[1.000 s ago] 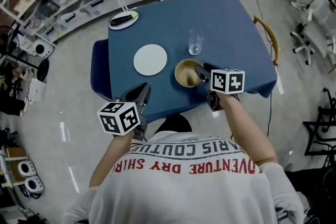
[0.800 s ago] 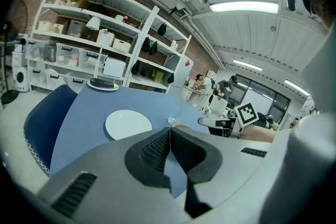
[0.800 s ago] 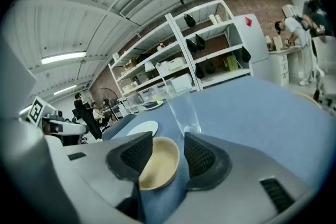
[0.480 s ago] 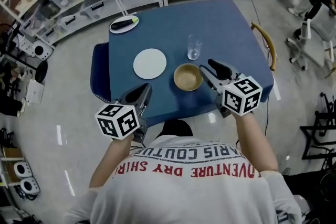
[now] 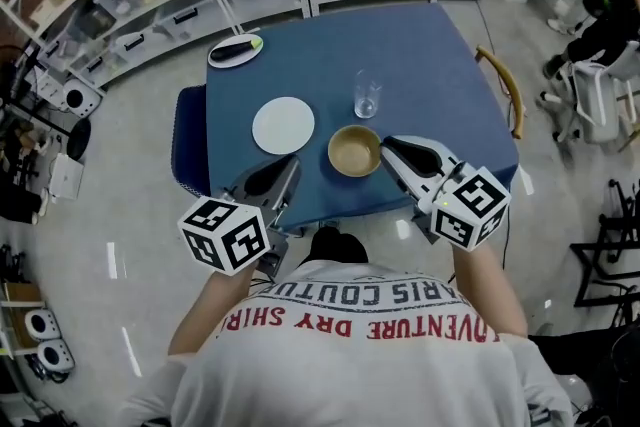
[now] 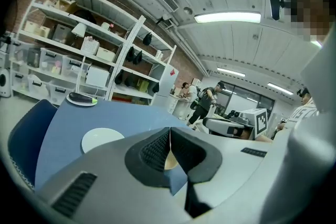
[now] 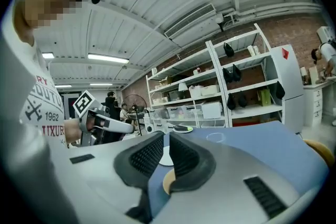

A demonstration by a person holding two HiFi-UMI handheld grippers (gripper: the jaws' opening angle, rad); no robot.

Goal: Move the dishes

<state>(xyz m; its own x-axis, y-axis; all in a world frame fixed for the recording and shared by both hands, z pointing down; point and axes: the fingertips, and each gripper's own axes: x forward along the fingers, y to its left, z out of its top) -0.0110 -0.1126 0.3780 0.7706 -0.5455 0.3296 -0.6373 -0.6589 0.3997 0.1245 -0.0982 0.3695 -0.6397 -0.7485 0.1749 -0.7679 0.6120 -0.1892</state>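
Blue table (image 5: 420, 45) carries four items. We record a tan bowl (image 5: 354, 151) near the front edge, a white plate (image 5: 284, 125) just to its left and apart from it, and a clear glass (image 5: 367, 95) upright behind the bowl. A second plate (image 5: 236, 48) at the far left corner holds a dark item we cannot identify. The left gripper (image 5: 283, 171) hovers at the front edge, near the white plate, jaws closed tip to tip on nothing. The right gripper (image 5: 388, 147) sits just beside the bowl's right rim. It appears clear of the bowl, though contact is hard to judge. Its jaws are drawn together to a thin slit, nothing between them.
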